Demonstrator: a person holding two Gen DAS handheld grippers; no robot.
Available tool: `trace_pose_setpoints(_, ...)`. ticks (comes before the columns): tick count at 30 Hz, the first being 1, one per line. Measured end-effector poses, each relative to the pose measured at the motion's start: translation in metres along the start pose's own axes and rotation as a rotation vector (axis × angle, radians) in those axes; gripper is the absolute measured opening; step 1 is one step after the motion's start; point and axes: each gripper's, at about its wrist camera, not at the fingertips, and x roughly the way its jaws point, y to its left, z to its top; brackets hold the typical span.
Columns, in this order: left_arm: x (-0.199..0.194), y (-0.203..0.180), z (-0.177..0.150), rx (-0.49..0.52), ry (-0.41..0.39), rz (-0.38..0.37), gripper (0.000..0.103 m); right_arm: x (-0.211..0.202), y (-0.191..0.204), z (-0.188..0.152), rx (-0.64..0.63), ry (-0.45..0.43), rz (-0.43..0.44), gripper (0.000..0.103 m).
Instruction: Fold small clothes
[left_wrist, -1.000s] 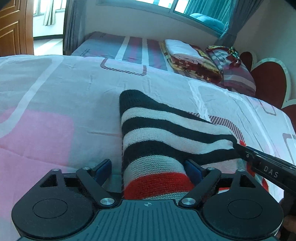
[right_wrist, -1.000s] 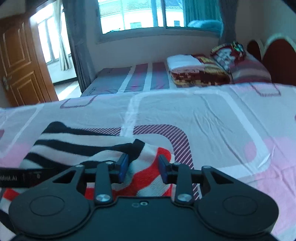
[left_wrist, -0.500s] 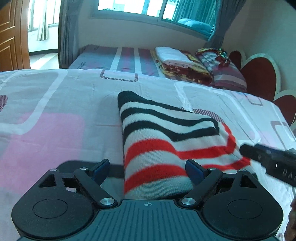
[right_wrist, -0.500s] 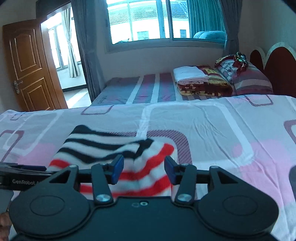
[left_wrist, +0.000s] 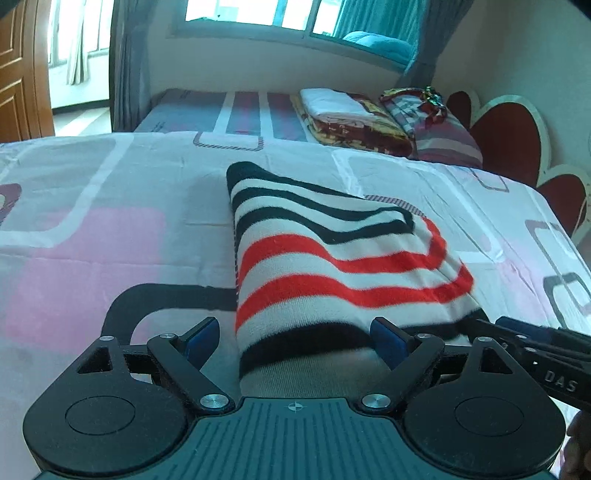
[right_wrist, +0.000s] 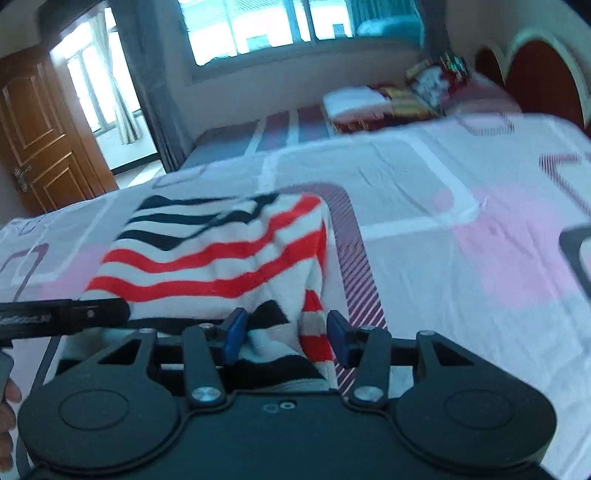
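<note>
My left gripper (left_wrist: 291, 339) wide apart, nothing gripped. Right gripper (right_wrist: 282, 334) has just been opening, cloth loose between pads. Striped sweater (left_wrist: 332, 266) folded just ahead on bed (left_wrist: 92, 240). Next – pull clear, low and straight, no snagging.

A home bedroom: patterned bed sheet (left_wrist: 110, 229), scalloped headboard (left_wrist: 509, 136), folded blankets (left_wrist: 351, 118), curtained window (right_wrist: 266, 29).

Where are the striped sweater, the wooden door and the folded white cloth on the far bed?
striped sweater (left_wrist: 332, 266), left wrist view, on a red stripe.
wooden door (right_wrist: 44, 147), right wrist view, on its panel.
folded white cloth (left_wrist: 332, 105), left wrist view, on its top.
</note>
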Motion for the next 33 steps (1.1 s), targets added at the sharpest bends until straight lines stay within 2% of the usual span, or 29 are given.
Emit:
trace_pose_setpoints(4,-0.008,-0.002,-0.015,0.019,0.016,-0.005,0.088,-0.023,0.007,-0.010,-0.030,-0.029,0.026,0.047)
trace_pose_setpoints(7,-0.008,-0.002,-0.026,0.029,0.039,-0.006,0.088,-0.023,0.004,-0.021,-0.032,-0.007,0.017,0.048)
trace_pose_setpoints(9,-0.008,-0.002,-0.031,0.030,0.048,-0.007,0.088,-0.014,-0.002,-0.030,-0.014,0.041,0.010,0.049)
trace_pose_setpoints(10,-0.009,-0.003,-0.033,0.039,0.051,-0.004,0.088,-0.014,-0.004,-0.033,-0.004,0.040,0.010,0.052)
trace_pose_setpoints(17,-0.027,-0.004,-0.031,0.040,0.069,-0.013,0.088,-0.027,-0.005,-0.036,-0.005,0.068,0.009,0.053)
trace_pose_setpoints(20,-0.037,-0.002,-0.023,0.039,0.052,-0.010,0.088,-0.038,-0.013,-0.029,0.024,0.064,0.028,0.057)
trace_pose_setpoints(22,-0.041,0.002,-0.014,0.028,0.042,-0.011,0.088,-0.048,-0.020,-0.022,0.039,0.058,0.045,0.064)
trace_pose_setpoints(27,-0.041,0.010,0.009,-0.004,0.030,-0.019,0.088,-0.061,-0.040,0.010,0.072,0.036,0.064,0.066)
trace_pose_setpoints(33,-0.016,0.017,0.023,-0.039,0.075,-0.032,0.088,-0.042,-0.051,0.043,0.089,0.094,0.119,0.081)
